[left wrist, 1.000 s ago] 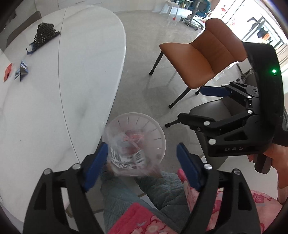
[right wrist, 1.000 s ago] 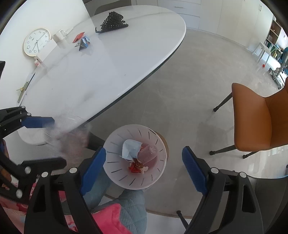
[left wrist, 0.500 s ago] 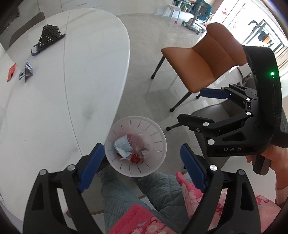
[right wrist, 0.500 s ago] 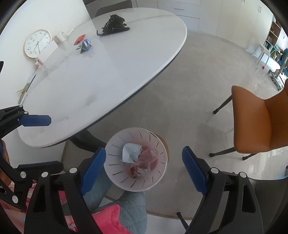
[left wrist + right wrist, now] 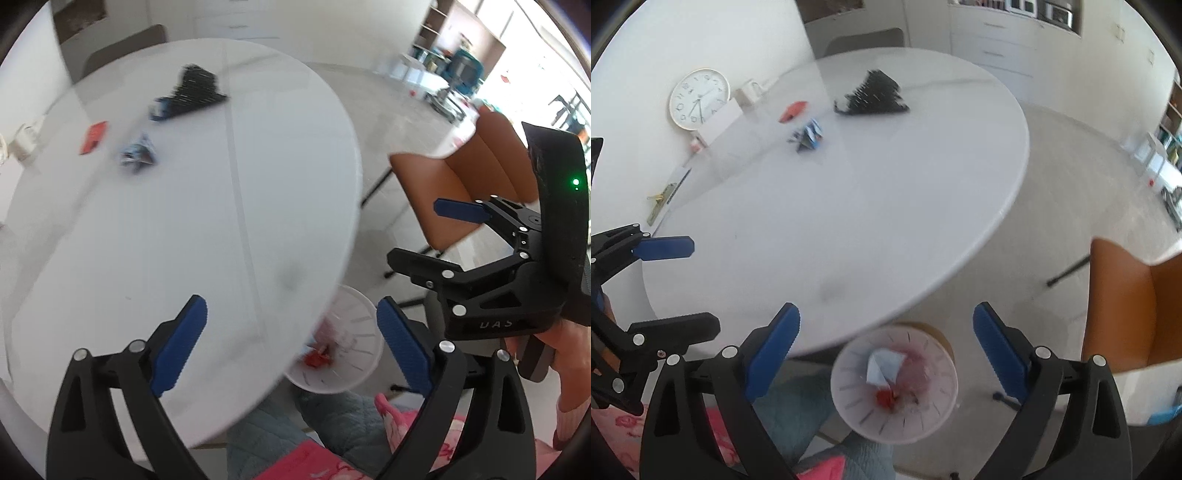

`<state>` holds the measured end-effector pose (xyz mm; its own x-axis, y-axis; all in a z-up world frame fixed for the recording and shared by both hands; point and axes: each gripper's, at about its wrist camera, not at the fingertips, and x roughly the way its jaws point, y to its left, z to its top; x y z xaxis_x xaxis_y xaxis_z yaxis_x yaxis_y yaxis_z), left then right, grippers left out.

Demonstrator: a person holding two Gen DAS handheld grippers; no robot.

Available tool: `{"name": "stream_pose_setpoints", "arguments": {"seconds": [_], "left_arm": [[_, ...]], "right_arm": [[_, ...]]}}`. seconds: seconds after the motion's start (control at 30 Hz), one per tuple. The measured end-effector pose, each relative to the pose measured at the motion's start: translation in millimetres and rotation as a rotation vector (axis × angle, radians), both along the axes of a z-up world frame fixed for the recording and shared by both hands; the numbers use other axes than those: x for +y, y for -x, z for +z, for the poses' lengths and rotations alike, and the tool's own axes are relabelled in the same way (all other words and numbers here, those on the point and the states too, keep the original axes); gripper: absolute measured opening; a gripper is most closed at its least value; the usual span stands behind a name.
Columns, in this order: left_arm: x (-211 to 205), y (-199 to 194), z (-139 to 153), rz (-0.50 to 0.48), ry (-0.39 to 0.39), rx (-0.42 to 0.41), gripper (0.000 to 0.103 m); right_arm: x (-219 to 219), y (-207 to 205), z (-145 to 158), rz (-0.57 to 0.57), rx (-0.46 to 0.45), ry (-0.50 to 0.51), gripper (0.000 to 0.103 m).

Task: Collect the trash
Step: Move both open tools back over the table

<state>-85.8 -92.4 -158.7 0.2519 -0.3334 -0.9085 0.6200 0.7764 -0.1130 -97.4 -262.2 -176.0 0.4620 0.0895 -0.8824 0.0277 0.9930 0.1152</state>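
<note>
Both your grippers are released and empty: left gripper [image 5: 291, 332], right gripper [image 5: 886, 350]. Three trash pieces sit on the far side of the white oval table [image 5: 184, 229]: a black crumpled wrapper [image 5: 873, 94], a blue-white folded packet [image 5: 809, 136] just nearer, a red scrap [image 5: 792, 110] to its left. The white slotted bin [image 5: 849, 417] waits below the near edge. Reach far, take the nearest packet first, pinch flat.

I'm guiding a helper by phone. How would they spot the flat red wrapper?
Start at the white oval table. Three scraps lie toward its far end, nearer the wall clock. The red wrapper is the flat one closest to the clock, beside a crumpled blue-and-white wrapper and a black bag.
</note>
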Motion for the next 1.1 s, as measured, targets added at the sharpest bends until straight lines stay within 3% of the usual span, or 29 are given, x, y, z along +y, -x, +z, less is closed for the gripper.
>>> {"name": "stream_pose_setpoints", "arguments": {"seconds": [0.13,0.67,1.1], "left_arm": [[22,-32,9,0.051,-0.008,-0.025,0.091],[114,-163,34,0.186,-0.016,-0.119,0.095],[152,-287,4,0.228,-0.013,-0.105,0.095]], "right_arm": [[20,-38,14,0.014,-0.036,0.003,0.101],[87,-184,30,0.007,-0.071,0.002,0.101],[111,-283,12,-0.007,-0.04,0.01,0.101]]}}
